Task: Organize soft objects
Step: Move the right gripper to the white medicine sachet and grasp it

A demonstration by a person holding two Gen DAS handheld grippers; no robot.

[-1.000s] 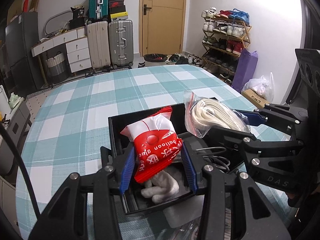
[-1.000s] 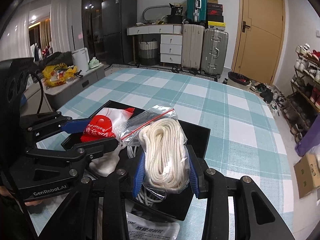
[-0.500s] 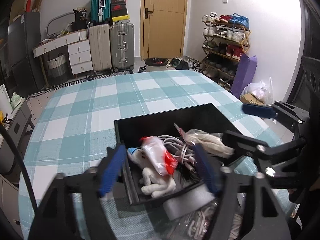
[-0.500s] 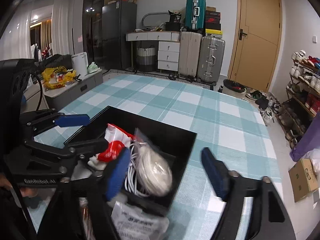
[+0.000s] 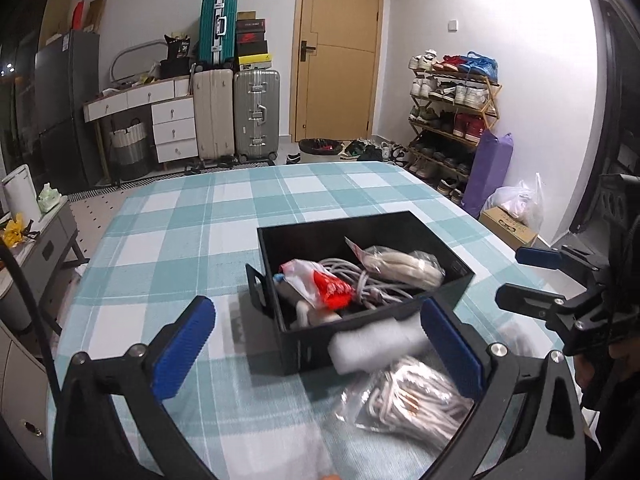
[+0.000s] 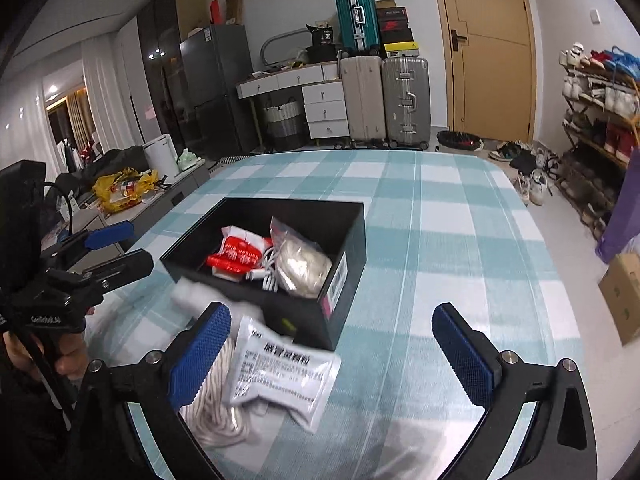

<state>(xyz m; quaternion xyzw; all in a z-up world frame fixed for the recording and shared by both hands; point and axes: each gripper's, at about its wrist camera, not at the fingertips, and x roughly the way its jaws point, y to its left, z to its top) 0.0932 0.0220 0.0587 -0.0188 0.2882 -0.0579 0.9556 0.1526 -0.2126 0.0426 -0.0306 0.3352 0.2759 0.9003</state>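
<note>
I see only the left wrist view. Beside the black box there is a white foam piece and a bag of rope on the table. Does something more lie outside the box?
Observer: Yes. The right wrist view shows a flat white printed sachet in front of the black rectangular box, partly over the bundle of white rope.
Operator: Does the right gripper hold anything?
Observer: No. The right gripper is wide open, with nothing between its blue pads.
Operator: Is there any mark on the box?
Observer: A barcode label is on the outer side wall that faces the right gripper.
</note>
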